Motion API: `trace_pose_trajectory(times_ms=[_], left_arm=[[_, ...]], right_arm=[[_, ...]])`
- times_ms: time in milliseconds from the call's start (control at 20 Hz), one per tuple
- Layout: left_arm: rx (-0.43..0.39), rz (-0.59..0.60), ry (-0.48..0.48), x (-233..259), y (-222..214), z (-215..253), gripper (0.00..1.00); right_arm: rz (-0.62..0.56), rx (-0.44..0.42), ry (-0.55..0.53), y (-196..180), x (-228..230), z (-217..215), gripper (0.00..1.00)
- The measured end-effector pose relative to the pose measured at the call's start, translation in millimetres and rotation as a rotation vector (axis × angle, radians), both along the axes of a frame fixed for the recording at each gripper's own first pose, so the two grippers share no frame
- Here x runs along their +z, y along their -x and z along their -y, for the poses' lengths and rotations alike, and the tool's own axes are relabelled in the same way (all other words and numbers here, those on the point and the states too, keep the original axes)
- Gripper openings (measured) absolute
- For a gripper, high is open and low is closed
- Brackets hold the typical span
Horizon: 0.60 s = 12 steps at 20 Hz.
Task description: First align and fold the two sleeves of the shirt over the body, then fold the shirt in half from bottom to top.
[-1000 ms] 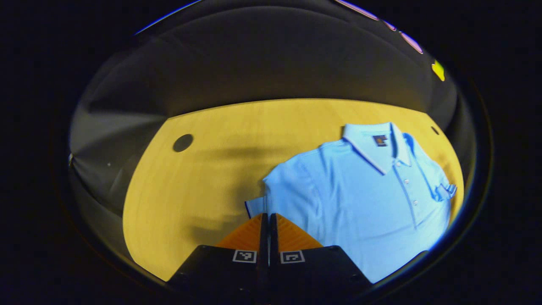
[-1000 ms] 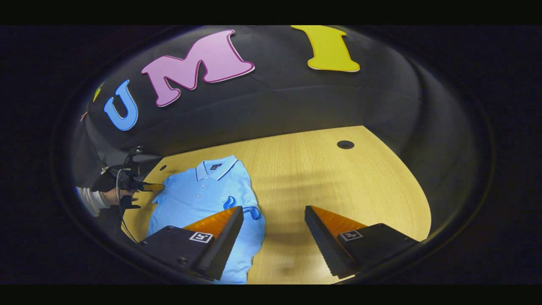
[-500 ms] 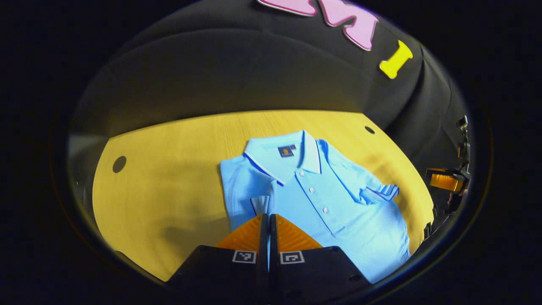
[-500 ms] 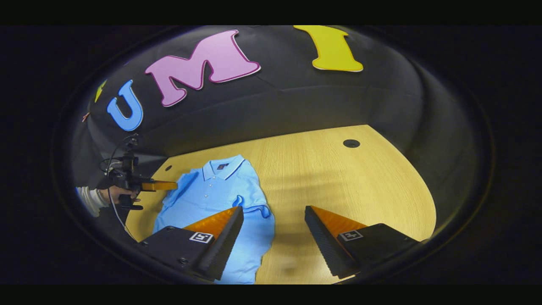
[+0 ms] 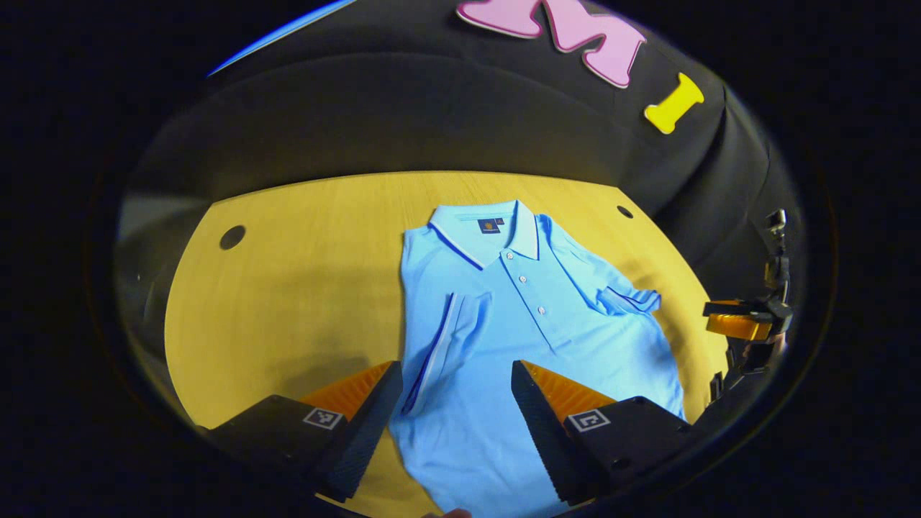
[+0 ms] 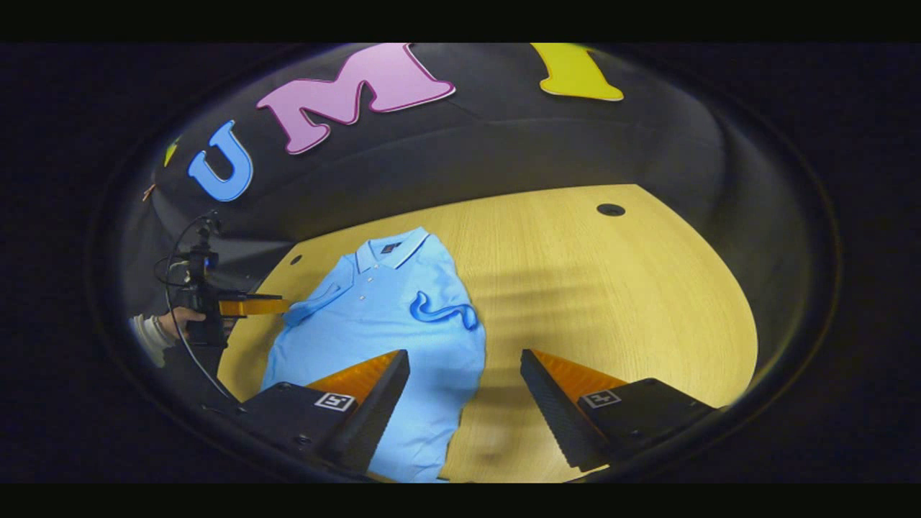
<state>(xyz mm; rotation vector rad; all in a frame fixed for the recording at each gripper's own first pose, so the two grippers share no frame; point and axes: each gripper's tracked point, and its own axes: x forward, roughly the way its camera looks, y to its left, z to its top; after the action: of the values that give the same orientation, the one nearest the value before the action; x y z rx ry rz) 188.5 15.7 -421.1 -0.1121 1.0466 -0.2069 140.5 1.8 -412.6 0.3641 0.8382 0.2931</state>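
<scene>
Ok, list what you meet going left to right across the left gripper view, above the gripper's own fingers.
Table hole → folded-in sleeve → button placket → other sleeve → right gripper, jaws apart.

The shirt [image 5: 504, 324] is viewed from above its hem, close, in the left gripper view; from farther off to its side in the right gripper view [image 6: 388, 316]. Shirt and table [image 5: 288, 273] are shared.
</scene>
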Motion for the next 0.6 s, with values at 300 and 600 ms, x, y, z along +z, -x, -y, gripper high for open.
trace_pose_trajectory(times_ms=[300,600], left_arm=[[0.025,-0.123,0.068,3,153,-7,0.98],[0.056,-0.253,0.183,-32,248,8,0.98]], right_arm=[[-0.155,0.052,-0.101,84,-19,-19,0.98],[-0.318,0.128,-0.221,171,-49,-49,0.98]])
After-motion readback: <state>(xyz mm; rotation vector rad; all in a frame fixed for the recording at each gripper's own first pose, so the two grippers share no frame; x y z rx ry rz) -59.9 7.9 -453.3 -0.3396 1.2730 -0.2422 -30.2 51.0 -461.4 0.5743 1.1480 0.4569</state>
